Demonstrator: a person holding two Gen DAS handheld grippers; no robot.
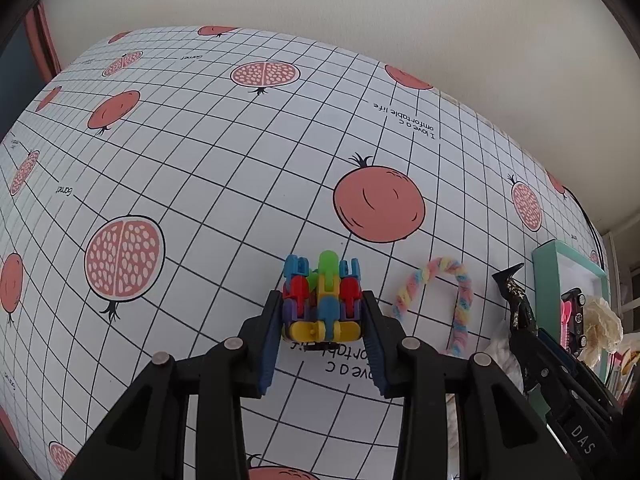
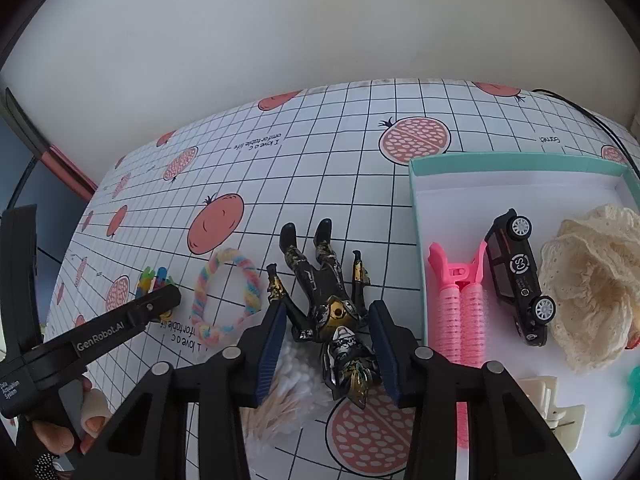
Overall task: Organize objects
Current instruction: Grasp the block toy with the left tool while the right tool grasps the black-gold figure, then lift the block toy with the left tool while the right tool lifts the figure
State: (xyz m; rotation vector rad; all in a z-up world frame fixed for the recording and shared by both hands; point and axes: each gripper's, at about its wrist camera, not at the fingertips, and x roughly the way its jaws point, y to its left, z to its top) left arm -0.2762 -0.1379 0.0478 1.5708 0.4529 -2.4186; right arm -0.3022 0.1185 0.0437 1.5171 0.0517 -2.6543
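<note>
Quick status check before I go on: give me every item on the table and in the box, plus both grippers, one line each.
left gripper: closed on block toy
block toy: gripped, on table
right gripper: open, straddling figure
action figure: lying flat, ungripped
pastel braided ring: loose on table
cotton swab bag: on table, under figure's head
teal box: open
toy car: in box, on its side
pink hair clip: in box

On the tabletop, block toy, rope ring and figure lie left to right, with the car apparently inside the box rightmost.
</note>
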